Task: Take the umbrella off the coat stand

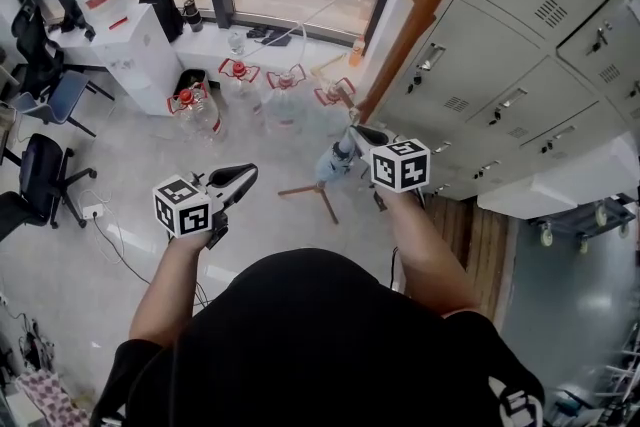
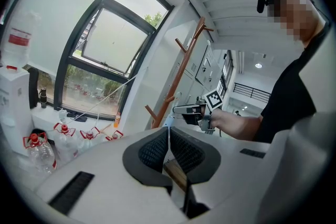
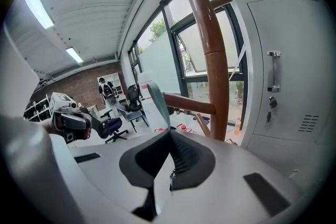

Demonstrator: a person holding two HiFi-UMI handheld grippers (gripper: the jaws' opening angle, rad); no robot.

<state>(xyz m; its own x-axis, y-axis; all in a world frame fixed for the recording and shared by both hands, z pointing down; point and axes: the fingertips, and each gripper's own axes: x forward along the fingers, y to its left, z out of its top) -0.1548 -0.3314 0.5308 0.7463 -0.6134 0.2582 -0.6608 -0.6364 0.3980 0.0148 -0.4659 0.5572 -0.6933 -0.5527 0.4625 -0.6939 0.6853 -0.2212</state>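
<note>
Beside the stand [image 1: 420, 15] the right gripper [image 3: 170, 136] pinches the umbrella [image 1: 335, 162] strap [image 3: 157, 104] — grasp made, carrying it away seemingly left; left gripper [image 1: 243, 177] pressed together, empty.

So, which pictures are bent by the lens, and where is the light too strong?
Both gripper views are fisheye with dark corners: the coat stand curves in the right gripper view, the window frame bows in the left gripper view. There the glass is washed out. The head view is straighter and evenly lit. The umbrella strap pinched by the right gripper looks sharp.
</note>
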